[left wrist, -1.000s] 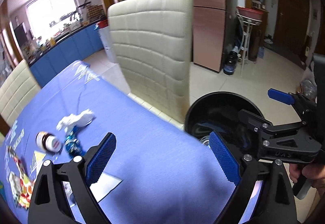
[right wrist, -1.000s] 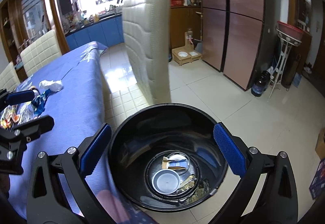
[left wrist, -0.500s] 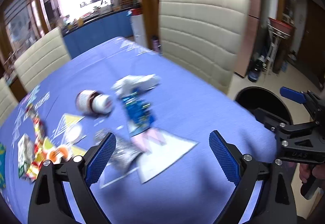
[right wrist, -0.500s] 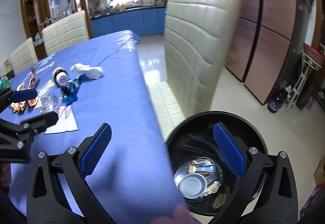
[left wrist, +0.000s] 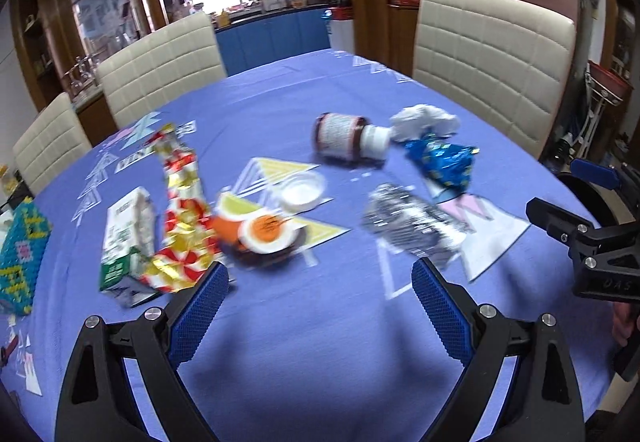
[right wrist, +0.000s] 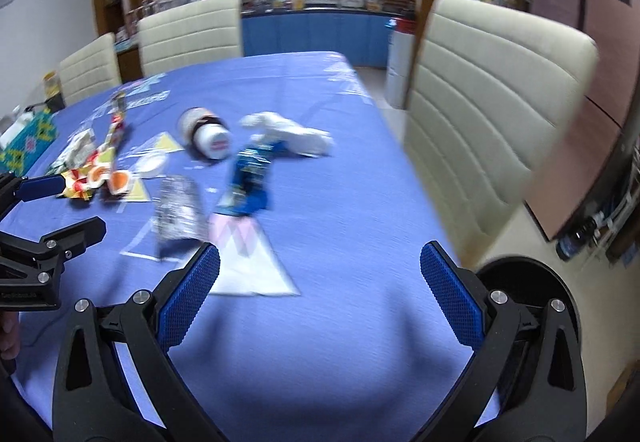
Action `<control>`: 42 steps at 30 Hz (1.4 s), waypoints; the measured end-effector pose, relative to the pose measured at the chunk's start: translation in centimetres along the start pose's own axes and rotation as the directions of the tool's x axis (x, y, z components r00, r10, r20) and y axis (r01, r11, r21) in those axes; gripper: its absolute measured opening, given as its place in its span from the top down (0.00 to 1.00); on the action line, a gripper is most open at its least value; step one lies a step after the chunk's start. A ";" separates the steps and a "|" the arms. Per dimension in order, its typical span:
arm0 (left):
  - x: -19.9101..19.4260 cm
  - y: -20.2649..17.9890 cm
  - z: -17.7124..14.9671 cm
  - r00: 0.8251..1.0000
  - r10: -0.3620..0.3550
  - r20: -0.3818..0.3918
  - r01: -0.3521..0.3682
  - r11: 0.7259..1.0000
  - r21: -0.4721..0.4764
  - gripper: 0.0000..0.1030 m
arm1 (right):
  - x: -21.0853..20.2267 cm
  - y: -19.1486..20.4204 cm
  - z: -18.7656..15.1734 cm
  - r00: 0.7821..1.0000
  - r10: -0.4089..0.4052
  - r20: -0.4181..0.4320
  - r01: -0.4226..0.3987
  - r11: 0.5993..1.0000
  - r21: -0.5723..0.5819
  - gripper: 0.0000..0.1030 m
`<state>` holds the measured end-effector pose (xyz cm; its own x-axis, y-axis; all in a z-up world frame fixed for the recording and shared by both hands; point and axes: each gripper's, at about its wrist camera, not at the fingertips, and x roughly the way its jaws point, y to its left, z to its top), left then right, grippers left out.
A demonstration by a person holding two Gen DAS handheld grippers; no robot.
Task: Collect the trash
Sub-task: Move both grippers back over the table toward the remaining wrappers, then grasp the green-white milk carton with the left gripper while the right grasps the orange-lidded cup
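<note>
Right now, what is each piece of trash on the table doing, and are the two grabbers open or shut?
Left gripper: open, empty.
Right gripper: open, empty.
Brown bottle: lying on its side, white cap on.
White tissue: crumpled.
Blue wrapper: crinkled, lying flat.
Silver wrapper: crumpled.
Green and white carton: tipped over.
Black bin: open, beside the table.

Ahead of your left gripper (left wrist: 319, 304): cup (left wrist: 264, 232), lid (left wrist: 302, 190)
Ahead-left: carton (left wrist: 128, 238)
Ahead-right: foil wrapper (left wrist: 412, 226)
Beyond: bottle (left wrist: 346, 139)
</note>
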<state>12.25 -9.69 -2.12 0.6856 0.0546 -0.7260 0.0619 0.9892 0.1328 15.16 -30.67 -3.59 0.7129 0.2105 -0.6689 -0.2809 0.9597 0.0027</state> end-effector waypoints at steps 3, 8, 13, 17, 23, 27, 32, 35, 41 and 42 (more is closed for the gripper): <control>0.0 2.3 -0.6 0.999 0.036 -0.007 -0.036 0.999 -0.018 0.12 | 0.6 3.2 1.0 0.999 0.038 0.004 -0.037 0.998 -0.055 0.05; 0.0 6.9 -1.6 0.996 0.087 -0.018 -0.088 0.993 -0.077 0.12 | 1.5 7.9 2.4 0.996 0.093 0.007 -0.091 0.987 -0.133 0.06; 0.5 10.8 -1.9 0.992 0.123 -0.022 -0.125 0.983 -0.136 0.12 | 2.9 11.7 3.7 0.991 0.133 0.002 -0.130 0.971 -0.203 0.09; 1.0 13.0 -1.5 0.991 0.132 -0.019 -0.133 0.974 -0.186 0.12 | 4.1 13.9 4.4 0.987 0.162 -0.015 -0.161 0.960 -0.230 0.17; 2.0 15.3 -0.8 0.990 0.137 -0.018 -0.138 0.964 -0.230 0.12 | 5.4 16.2 4.8 0.983 0.182 -0.035 -0.185 0.945 -0.269 0.20; 3.0 16.4 -0.7 0.989 0.143 -0.032 -0.146 0.959 -0.242 0.12 | 6.3 17.2 4.9 0.980 0.189 -0.056 -0.197 0.939 -0.281 0.23; 3.8 17.2 -0.8 0.993 0.117 -0.030 -0.121 0.963 -0.243 0.12 | 7.4 18.1 5.0 0.979 0.187 -0.082 -0.203 0.934 -0.293 0.34; 4.1 16.9 -0.9 0.995 0.098 -0.029 -0.102 0.968 -0.229 0.13 | 7.6 18.3 5.1 0.978 0.191 -0.090 -0.209 0.931 -0.300 0.48; 5.3 16.8 -1.3 0.996 0.044 -0.071 -0.060 0.970 -0.236 0.52 | 7.1 18.6 4.7 0.977 0.197 -0.084 -0.214 0.920 -0.329 0.66; 5.4 16.8 -1.4 0.997 0.037 -0.070 -0.053 0.969 -0.243 0.52 | 6.9 18.6 4.7 0.977 0.196 -0.081 -0.212 0.918 -0.334 0.66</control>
<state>15.98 7.44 -4.71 0.6347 0.1002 -0.7662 -0.1524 0.9883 0.0031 17.83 -10.52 -4.68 0.5894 0.3788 -0.7136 -0.6237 0.7747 -0.1039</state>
